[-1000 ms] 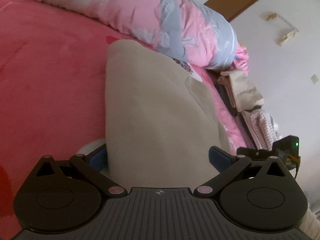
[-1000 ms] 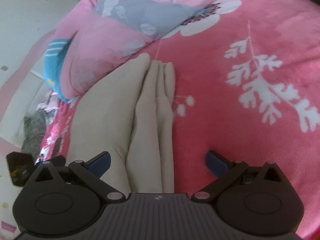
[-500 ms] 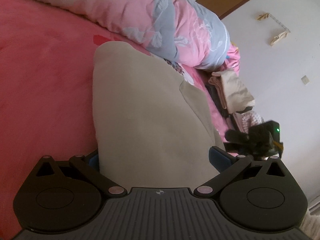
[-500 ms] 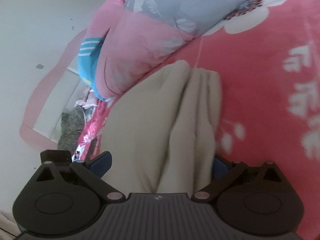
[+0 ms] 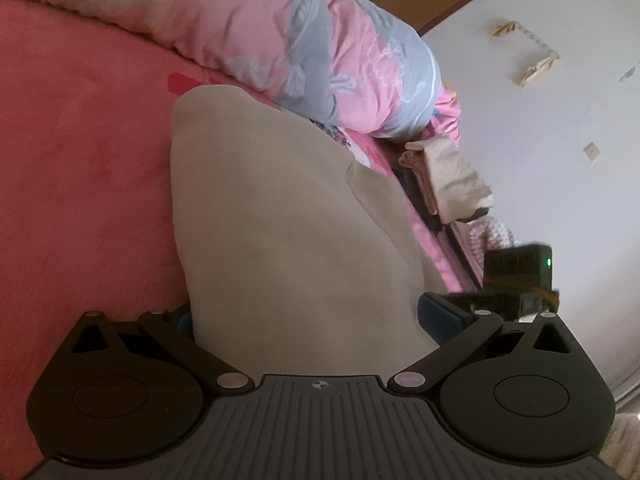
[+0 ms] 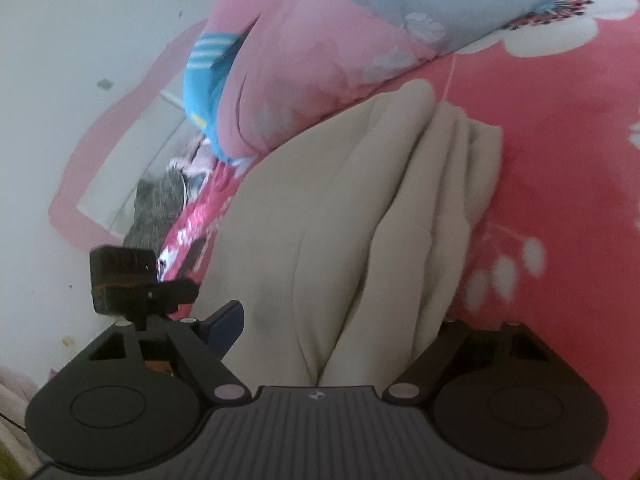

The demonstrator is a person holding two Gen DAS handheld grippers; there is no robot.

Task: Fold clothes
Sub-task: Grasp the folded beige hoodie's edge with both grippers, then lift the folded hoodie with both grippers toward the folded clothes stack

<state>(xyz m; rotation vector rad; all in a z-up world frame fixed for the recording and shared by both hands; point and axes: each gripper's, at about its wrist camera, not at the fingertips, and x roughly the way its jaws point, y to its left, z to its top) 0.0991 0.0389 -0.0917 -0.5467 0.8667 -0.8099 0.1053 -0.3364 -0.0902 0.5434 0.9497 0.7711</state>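
In the left wrist view we are seeing our left gripper (image 5: 308,312) with its blue-padded fingers (image 5: 438,312) spread wide, one on each side of the beige garment (image 5: 280,220). The cloth is filling the whole gap between them and is covering most of the left finger, so we cannot tell whether the pads are pressing it. The gripper is pointing along the length of the garment, low over the bed (image 5: 80,180).

In the right wrist view our right gripper (image 6: 340,320) is also standing wide. Its left finger (image 6: 226,316) is showing just beside the cloth's edge, while the right finger is hidden behind the bunched folds of the beige garment (image 6: 340,220). Again we cannot tell whether it is gripping. The view is tilted, with the bed's edge running diagonally.

The garment is lying on the red flowered bed cover (image 6: 560,140), folded into long ridges on its right side. Its far end is reaching close to the pink and grey quilt (image 5: 320,40). Beyond the bed's edge, a stack of folded clothes (image 5: 444,176) is sitting beside the white wall (image 5: 560,140).
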